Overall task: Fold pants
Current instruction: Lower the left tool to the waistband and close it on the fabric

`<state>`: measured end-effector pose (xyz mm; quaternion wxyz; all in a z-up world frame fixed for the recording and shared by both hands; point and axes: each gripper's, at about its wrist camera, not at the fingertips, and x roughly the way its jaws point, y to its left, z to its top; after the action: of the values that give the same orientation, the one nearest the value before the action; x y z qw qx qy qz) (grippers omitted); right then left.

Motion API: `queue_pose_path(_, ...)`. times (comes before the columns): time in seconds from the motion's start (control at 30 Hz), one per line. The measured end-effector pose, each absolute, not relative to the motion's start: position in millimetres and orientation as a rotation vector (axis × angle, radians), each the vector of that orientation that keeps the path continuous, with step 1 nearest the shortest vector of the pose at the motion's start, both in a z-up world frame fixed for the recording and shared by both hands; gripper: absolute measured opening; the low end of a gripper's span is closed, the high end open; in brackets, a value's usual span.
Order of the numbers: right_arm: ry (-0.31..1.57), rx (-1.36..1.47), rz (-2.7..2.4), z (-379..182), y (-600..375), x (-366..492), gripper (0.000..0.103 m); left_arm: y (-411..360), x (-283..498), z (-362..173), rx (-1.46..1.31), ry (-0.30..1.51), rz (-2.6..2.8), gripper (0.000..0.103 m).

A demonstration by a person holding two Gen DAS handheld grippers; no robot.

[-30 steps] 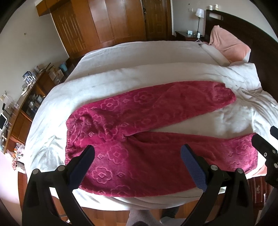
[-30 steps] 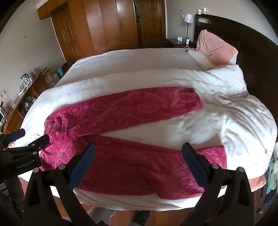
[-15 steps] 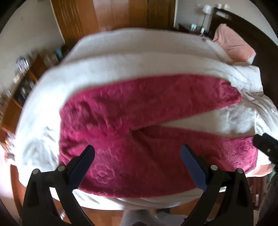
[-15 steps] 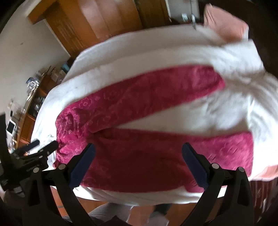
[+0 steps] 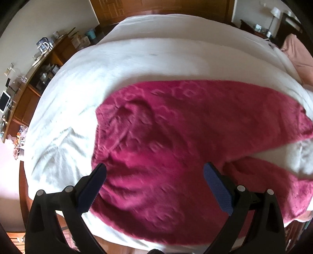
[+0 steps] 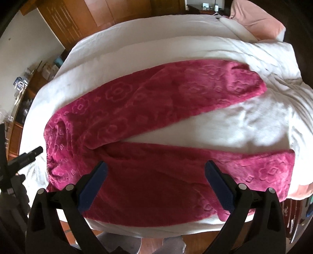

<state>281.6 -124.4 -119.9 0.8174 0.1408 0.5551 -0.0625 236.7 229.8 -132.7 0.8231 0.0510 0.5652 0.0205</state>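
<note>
Magenta fleece pants (image 6: 156,117) with an embossed flower pattern lie spread flat on a white duvet (image 6: 234,121), waistband at the left, both legs running right in a V. The left wrist view shows the waist and seat (image 5: 156,136) close up and blurred. My left gripper (image 5: 155,172) hovers open over the waist end, nothing between its blue pads. My right gripper (image 6: 156,170) hangs open above the near leg (image 6: 195,172), close to the crotch. The left gripper's black body (image 6: 21,158) shows at the left edge of the right wrist view.
A pink pillow (image 6: 260,21) lies at the head of the bed on the right. Wooden wardrobes (image 6: 101,13) stand behind the bed. A cluttered wooden sideboard (image 5: 29,78) runs along the left wall. A person's grey-socked feet (image 6: 172,244) stand on the wood floor at the near edge.
Both grippers have dropped closer to the bed. The left one has swung left toward the waistband; the right one now sits over the near leg by the crotch. Both stay open.
</note>
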Motion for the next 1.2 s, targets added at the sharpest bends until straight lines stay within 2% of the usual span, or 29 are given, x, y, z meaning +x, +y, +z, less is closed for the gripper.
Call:
queue_pose_path(0.43,1.292,0.247,-0.109,-153,-64,338,0.1,327,341,-190,0.04,1.281,0.126,0.098)
queue_pose_path(0.77,1.372,0.246,-0.152,-176,-55,348,0.1,347,412,-234,0.097,1.295,0.011,0.095)
queue_pose_path(0.83,1.379,0.247,-0.162,-177,-55,349,0.1,347,424,-239,0.086,1.303,-0.039,0.089)
queue_pose_path(0.97,1.388,0.249,-0.178,-179,-55,352,0.1,347,444,-248,0.094,1.313,-0.156,0.083)
queue_pose_path(1.03,1.393,0.25,-0.188,-180,-55,353,0.1,347,450,-255,0.099,1.34,-0.205,0.069)
queue_pose_path(1.1,1.398,0.251,-0.197,-181,-56,353,0.1,348,452,-260,0.093,1.366,-0.239,0.06)
queue_pose_path(1.2,1.401,0.253,-0.21,-181,-57,353,0.1,350,449,-264,0.092,1.386,-0.282,0.051)
